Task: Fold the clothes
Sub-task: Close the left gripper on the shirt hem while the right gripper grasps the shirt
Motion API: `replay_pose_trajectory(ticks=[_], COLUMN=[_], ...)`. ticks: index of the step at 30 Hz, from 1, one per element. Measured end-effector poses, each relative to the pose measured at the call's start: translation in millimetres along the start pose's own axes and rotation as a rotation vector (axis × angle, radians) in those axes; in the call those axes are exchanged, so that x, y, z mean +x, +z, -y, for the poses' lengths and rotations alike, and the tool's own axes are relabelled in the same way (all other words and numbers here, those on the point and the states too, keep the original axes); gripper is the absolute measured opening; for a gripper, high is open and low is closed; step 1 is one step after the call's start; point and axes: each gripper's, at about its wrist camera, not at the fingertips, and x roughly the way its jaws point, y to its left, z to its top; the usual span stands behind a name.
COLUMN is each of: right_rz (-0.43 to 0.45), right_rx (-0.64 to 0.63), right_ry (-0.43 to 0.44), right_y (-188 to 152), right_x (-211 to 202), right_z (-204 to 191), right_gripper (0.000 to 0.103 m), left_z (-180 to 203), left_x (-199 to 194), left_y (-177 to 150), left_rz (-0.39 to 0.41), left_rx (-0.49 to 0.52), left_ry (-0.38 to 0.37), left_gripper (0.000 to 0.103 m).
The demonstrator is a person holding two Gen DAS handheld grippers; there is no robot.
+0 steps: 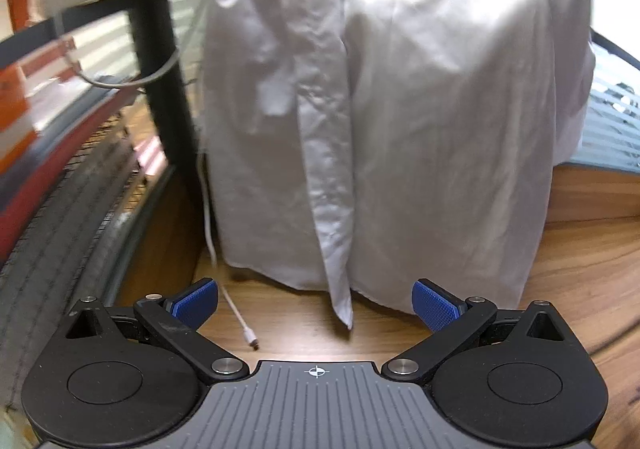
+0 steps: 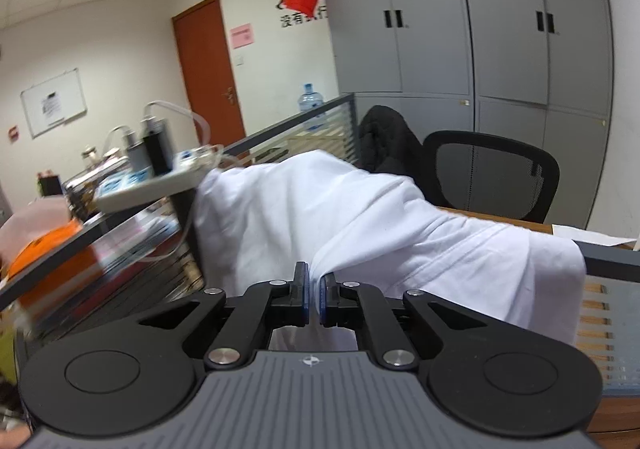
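Note:
A white garment [image 1: 400,109] hangs in front of my left gripper, draped down to the wooden desk, with a folded placket strip running down its middle. My left gripper [image 1: 316,303] is open, its blue pads wide apart just short of the cloth's lower hem, with nothing between them. In the right wrist view the same white garment [image 2: 320,209] lies bunched over the desk partition. My right gripper [image 2: 315,289] is shut on a fold of its near edge, which is pinched between the blue pads.
A white cable with a plug [image 1: 244,329] lies on the wooden desk [image 1: 580,269] by the left fingers. A black post [image 1: 160,69] stands left of the cloth. A power strip [image 2: 160,185], an office chair [image 2: 492,177] and grey cabinets [image 2: 480,41] are beyond.

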Motion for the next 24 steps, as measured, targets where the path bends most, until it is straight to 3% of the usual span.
replay_pose_trajectory(ticks=[3, 11, 13, 15, 20, 21, 24], right_rz=[-0.014, -0.032, -0.03, -0.017, 0.028, 0.032, 0.02], right_rx=[-0.002, 0.042, 0.055, 0.038, 0.0, 0.0, 0.0], right_ry=[0.023, -0.064, -0.078, -0.122, -0.204, -0.214, -0.241], right_y=[-13.2, -44.4, -49.4, -53.8, -65.6, -67.6, -74.2], right_x=[-18.9, -43.2, -44.4, -45.8, -48.3, -45.3, -31.8], right_z=[-8.3, 8.1, 15.8, 20.5, 48.1, 55.6, 79.0], right_gripper=[0.004, 0.008, 0.018, 0.054, 0.097, 0.102, 0.103], left_z=[-2.3, 10.5, 18.6, 31.3, 65.2, 71.0, 87.8], left_x=[-11.5, -48.2, -56.3, -55.4, -37.6, -30.5, -7.5], left_y=[-2.7, 12.1, 20.5, 29.1, 42.6, 44.7, 49.0], left_rz=[0.02, 0.03, 0.028, 0.032, 0.06, 0.066, 0.071], left_rx=[-0.015, -0.075, -0.07, -0.04, 0.057, 0.073, 0.114], left_ry=[0.01, -0.104, -0.139, -0.144, -0.142, -0.139, -0.126], left_gripper=[0.103, 0.103, 0.103, 0.103, 0.103, 0.103, 0.103])
